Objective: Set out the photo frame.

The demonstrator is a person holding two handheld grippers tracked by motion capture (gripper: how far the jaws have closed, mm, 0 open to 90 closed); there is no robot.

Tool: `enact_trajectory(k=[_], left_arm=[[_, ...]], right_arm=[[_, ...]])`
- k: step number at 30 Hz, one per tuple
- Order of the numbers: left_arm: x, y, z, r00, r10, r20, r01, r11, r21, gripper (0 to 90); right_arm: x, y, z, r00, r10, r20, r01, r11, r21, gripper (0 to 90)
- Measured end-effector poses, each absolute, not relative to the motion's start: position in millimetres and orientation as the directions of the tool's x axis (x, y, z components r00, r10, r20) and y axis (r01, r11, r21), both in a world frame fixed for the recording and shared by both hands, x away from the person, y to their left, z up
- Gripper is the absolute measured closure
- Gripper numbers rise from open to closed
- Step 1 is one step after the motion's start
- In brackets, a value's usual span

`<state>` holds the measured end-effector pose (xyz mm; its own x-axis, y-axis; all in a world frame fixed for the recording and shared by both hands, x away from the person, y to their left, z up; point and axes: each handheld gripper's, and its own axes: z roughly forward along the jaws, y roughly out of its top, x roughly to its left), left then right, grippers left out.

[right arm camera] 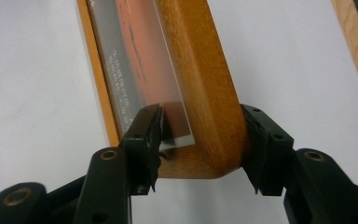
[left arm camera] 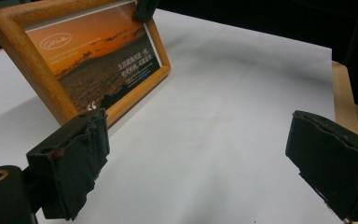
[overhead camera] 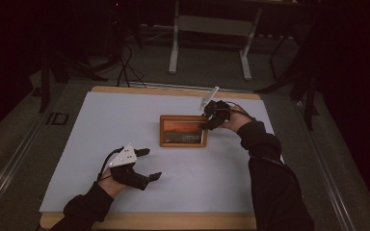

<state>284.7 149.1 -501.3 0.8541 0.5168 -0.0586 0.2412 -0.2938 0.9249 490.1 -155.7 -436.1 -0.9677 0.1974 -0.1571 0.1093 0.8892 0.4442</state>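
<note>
Right gripper (overhead camera: 211,117) clamps the wooden picture frame (overhead camera: 183,130) at its upper right corner, mid-desk.
Left gripper (overhead camera: 147,164) idle, fingers spread; grip looks shallow, so seat deeper, lift level.

A dim lab or studio: a white-topped work table (overhead camera: 125,125) with wooden edging stands mid-frame on grey carpet, cables (overhead camera: 125,67) trail upper left, a white desk frame (overhead camera: 176,43) stands top centre.

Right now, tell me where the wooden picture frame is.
In the high view, the wooden picture frame sits on the white table surface, right of centre; the right gripper clamps its right edge, and the open left gripper is nearer the person, to its left.
</note>
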Motion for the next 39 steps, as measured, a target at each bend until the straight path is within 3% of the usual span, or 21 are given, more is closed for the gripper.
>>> enact_trajectory(k=[5, 7, 13, 18, 24, 39], left_arm=[[285, 149, -501, 0.853, 0.518, -0.06, 0.243, -0.293, 0.925, 6.7], [284, 149, -501, 0.855, 0.516, -0.061, 0.244, -0.295, 0.924, 6.7], [285, 149, -502, 0.855, 0.514, -0.065, 0.247, -0.294, 0.923, 6.6], [284, 148, -501, 0.856, 0.513, -0.058, 0.242, -0.299, 0.923, 6.6], [284, 148, -502, 0.855, 0.515, -0.062, 0.245, -0.296, 0.923, 6.7], [283, 148, -501, 0.857, 0.512, -0.055, 0.239, -0.301, 0.923, 6.6]], right_arm=[[486, -154, -437, -0.964, 0.194, -0.182, 0.1, 0.898, 0.428, 44.7], [484, -154, -434, -0.961, 0.207, -0.183, 0.106, 0.888, 0.448, 38.2], [480, -153, -424, -0.954, 0.227, -0.195, 0.107, 0.868, 0.484, 33.4], [476, -155, -414, -0.942, 0.264, -0.208, 0.118, 0.839, 0.532, 22.1], [468, -161, -401, -0.932, 0.312, -0.185, 0.141, 0.781, 0.608, 15.9], [426, -178, -396, -0.932, 0.33, -0.147, 0.125, 0.678, 0.724, 14.8]])
